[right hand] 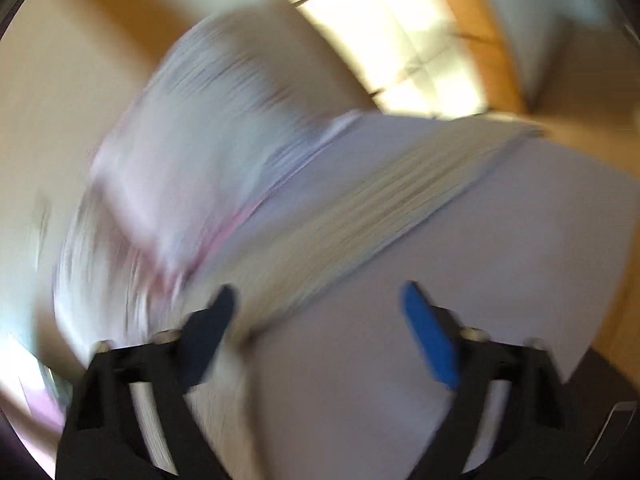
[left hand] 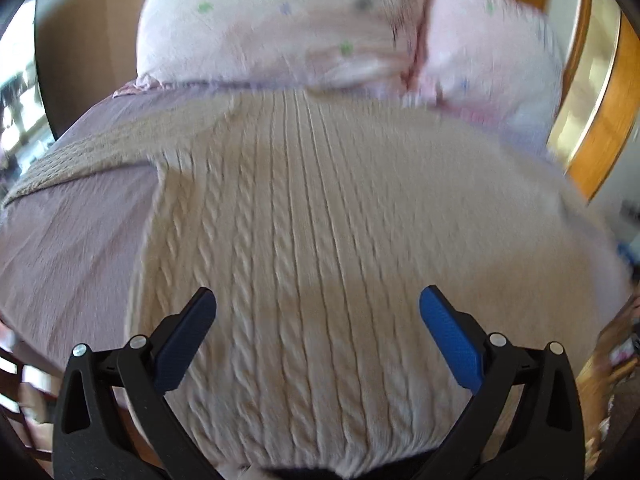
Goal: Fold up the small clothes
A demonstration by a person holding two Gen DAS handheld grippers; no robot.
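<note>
A cream cable-knit sweater (left hand: 320,216) lies spread on a pale lilac bed sheet (left hand: 68,240). One sleeve (left hand: 80,156) stretches out to the left. My left gripper (left hand: 318,308) is open and empty, hovering just above the sweater's lower body. In the right wrist view, heavily blurred, my right gripper (right hand: 318,304) is open and empty above the sheet (right hand: 500,264). A cream knit strip (right hand: 360,216), likely the sweater's sleeve or edge, runs diagonally ahead of its left finger.
Two pale pink pillows with small coloured dots (left hand: 280,20) lie at the head of the bed beyond the sweater, also seen blurred in the right wrist view (right hand: 192,152). A wooden door frame (left hand: 604,112) stands at right. Wooden furniture shows at lower left (left hand: 16,392).
</note>
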